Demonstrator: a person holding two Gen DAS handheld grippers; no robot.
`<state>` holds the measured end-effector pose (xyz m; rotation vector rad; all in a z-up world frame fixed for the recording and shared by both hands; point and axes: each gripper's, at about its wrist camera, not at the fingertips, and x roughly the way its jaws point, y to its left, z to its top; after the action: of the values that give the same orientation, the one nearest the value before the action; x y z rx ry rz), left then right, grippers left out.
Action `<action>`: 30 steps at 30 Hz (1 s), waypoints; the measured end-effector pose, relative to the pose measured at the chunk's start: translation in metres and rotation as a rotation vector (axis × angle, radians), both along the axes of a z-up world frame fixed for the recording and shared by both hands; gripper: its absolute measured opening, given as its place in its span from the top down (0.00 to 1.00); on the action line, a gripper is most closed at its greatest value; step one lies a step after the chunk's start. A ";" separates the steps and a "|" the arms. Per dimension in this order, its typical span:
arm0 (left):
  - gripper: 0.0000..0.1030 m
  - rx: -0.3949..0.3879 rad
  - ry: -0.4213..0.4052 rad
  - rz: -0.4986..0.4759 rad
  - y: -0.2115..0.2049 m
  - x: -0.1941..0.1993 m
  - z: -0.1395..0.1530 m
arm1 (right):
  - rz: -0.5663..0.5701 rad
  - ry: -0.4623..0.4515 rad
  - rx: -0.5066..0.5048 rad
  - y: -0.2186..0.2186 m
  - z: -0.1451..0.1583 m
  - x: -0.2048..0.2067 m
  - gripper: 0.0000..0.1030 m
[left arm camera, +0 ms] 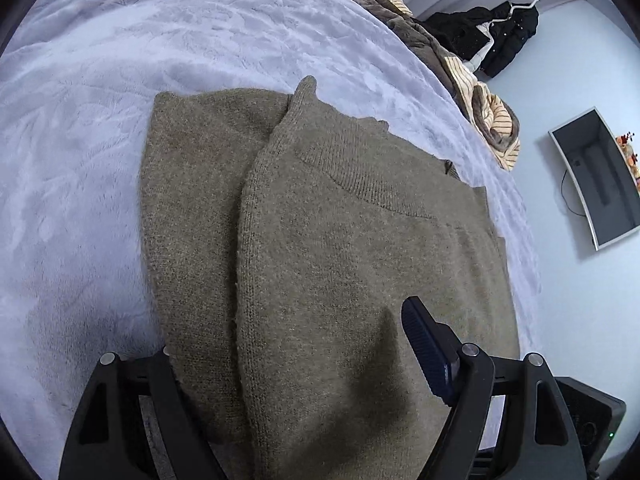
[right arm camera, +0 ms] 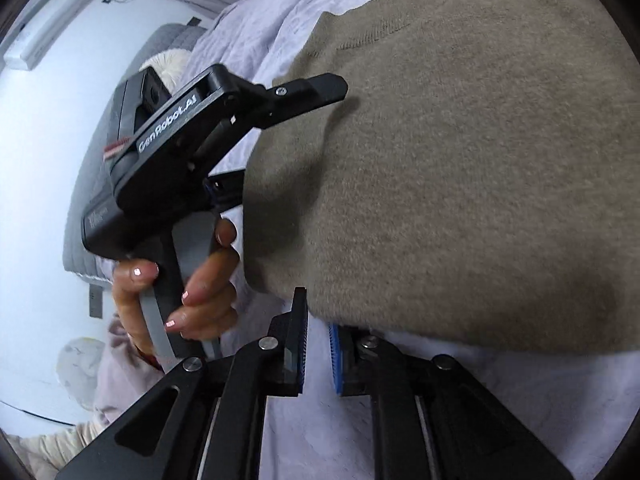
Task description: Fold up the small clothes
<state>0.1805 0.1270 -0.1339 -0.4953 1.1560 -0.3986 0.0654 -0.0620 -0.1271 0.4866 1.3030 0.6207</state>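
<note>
An olive-brown knit sweater (left arm camera: 320,240) lies folded on a lilac plush bedspread (left arm camera: 100,120). It also fills the right wrist view (right arm camera: 460,160). My left gripper (left arm camera: 304,360) is open, its fingers spread wide with the near edge of the sweater lying between them. One left finger lies on top of the sweater in the right wrist view (right arm camera: 316,86). My right gripper (right arm camera: 318,344) sits at the sweater's edge with its blue pads a small gap apart. The right pad is partly under the sweater edge, and I cannot tell if cloth is pinched.
A heap of brown and striped clothes (left arm camera: 472,80) lies at the bed's far edge. A black jacket (left arm camera: 500,36) and a flat monitor (left arm camera: 600,188) lie on the floor beyond. A hand (right arm camera: 180,292) holds the left gripper's handle.
</note>
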 end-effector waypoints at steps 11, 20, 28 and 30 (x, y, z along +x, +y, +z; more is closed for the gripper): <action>0.21 0.077 -0.003 -0.001 -0.007 -0.001 0.003 | -0.136 -0.227 -0.242 -0.078 0.064 -0.002 0.75; 0.35 0.166 -0.010 0.002 -0.014 0.000 0.005 | -0.206 -0.128 -0.319 -0.107 0.022 0.030 0.78; 0.83 0.202 -0.045 0.016 -0.019 0.001 0.021 | -0.191 -0.173 -0.314 -0.106 0.019 0.027 0.78; 0.84 0.201 -0.081 0.026 -0.023 -0.002 0.037 | -0.204 -0.172 -0.278 -0.108 0.012 0.026 0.78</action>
<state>0.1790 0.1041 -0.0973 -0.3157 1.0973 -0.2740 0.0919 -0.1703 -0.1146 0.3241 1.1379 0.2983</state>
